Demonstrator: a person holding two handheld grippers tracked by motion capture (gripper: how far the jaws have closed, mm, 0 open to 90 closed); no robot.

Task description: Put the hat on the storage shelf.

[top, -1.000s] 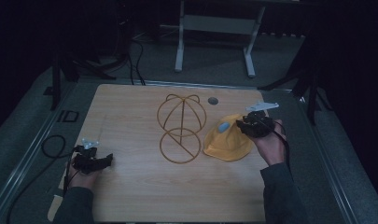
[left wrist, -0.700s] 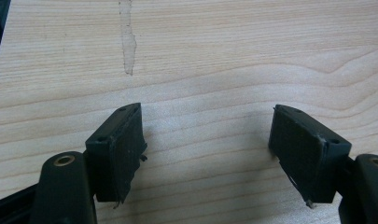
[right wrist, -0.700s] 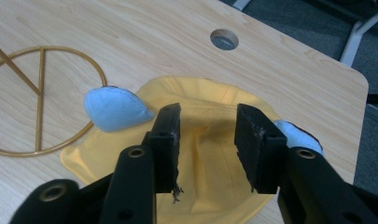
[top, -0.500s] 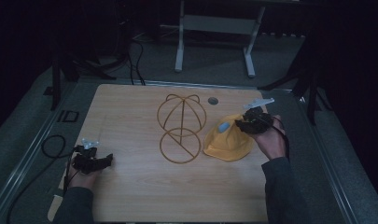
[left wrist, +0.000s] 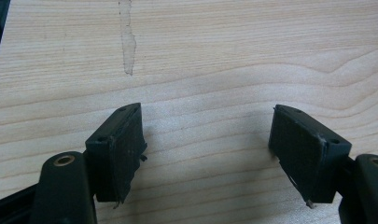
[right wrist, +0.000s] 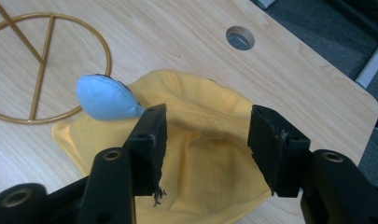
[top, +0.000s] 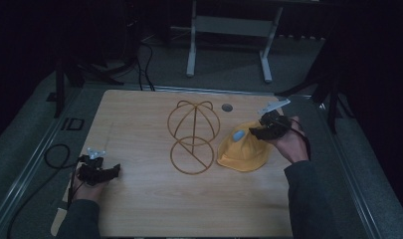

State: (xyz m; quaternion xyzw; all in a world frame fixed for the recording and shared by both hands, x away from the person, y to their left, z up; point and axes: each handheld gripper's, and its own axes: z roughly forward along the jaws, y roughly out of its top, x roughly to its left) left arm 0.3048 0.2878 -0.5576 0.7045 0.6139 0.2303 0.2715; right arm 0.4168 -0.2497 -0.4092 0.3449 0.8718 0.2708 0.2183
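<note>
Presently right tongs (right wrist: 205,144), just opening, gape over yellow hat (top: 243,152); wire stand (top: 193,135) just left; left tongs (left wrist: 207,154) apart on bare worktop (top: 139,114).

left gripper (left wrist: 207,154) – jaws apart, held low | right gripper (right wrist: 205,149) – jaws just opening, nothing pinched

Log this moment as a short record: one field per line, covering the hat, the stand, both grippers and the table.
hat: yellow hat with a blue patch, lying on the table right of the stand
stand: gold wire hat stand, bare, mid-table
right gripper: over the hat, jaws just been opening, apart, pads not pressing the cloth
left gripper: open, over bare wood at the near left
table: light wood, round hole near the far edge
</note>
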